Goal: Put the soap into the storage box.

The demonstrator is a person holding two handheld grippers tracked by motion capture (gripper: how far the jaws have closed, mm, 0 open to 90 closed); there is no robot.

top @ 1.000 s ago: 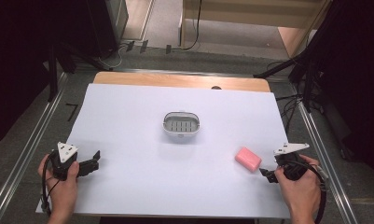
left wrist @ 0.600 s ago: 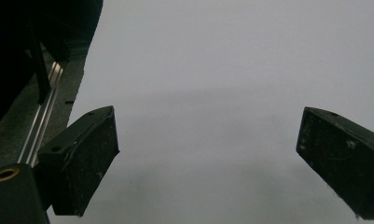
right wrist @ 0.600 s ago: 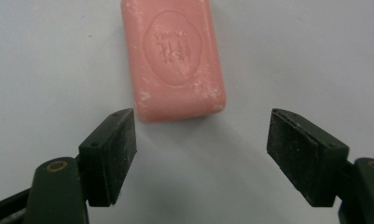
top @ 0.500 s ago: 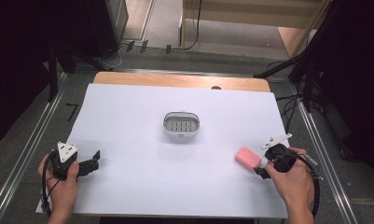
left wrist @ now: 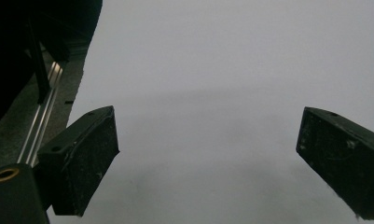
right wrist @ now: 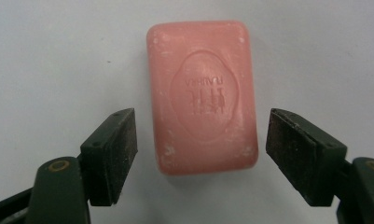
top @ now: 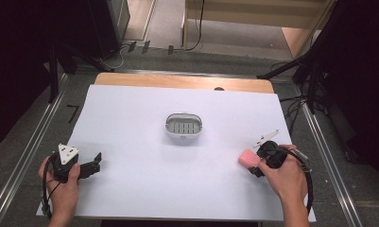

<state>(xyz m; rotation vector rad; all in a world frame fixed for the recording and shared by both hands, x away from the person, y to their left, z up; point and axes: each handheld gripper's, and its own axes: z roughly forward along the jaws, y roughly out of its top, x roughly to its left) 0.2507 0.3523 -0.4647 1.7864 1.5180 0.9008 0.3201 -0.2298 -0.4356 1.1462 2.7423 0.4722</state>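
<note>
Straddling the pink soap [right wrist: 202, 95] untouched, right tongs [right wrist: 201, 154] apart; left tongs [left wrist: 208, 158] apart over bare white sheet [top: 144, 189].

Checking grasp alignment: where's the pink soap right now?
High view: pink soap lies on the white sheet's right side, just before the right tongs. Right gripper view: it sits between the open jaws, untouched.

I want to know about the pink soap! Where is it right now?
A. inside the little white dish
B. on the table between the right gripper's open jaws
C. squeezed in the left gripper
B: the pink soap lies flat on the table, with the right gripper jaws open on either side, not touching it.
</note>
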